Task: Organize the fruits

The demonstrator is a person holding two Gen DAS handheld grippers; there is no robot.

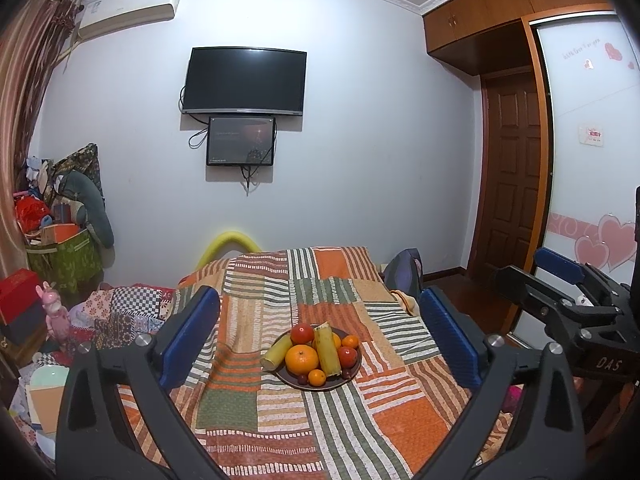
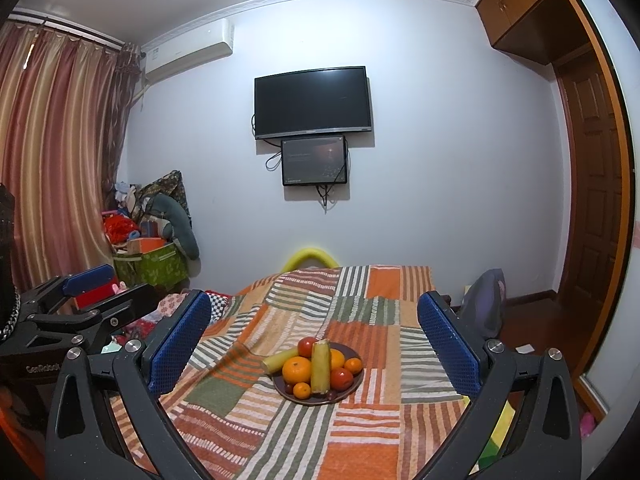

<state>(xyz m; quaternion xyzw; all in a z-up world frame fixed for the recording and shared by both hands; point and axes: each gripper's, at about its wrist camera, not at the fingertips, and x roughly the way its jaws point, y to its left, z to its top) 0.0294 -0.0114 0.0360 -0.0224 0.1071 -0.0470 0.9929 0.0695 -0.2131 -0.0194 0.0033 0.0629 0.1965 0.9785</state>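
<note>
Fruit sat heaped on a dark plate (image 1: 352, 378) in the middle of a bed covered by a striped patchwork blanket (image 1: 280, 412): a big orange (image 1: 302, 359), smaller oranges, red tomato-like fruits and two pale green stalks (image 2: 320, 366). The left tongs (image 1: 320, 344) hung released above the near end of the bed, holding nothing, well short of the plate. The right tongs (image 2: 316, 348) hung beside them, likewise spread wide and empty. A television (image 2: 313, 103) hung on the far wall.
</note>
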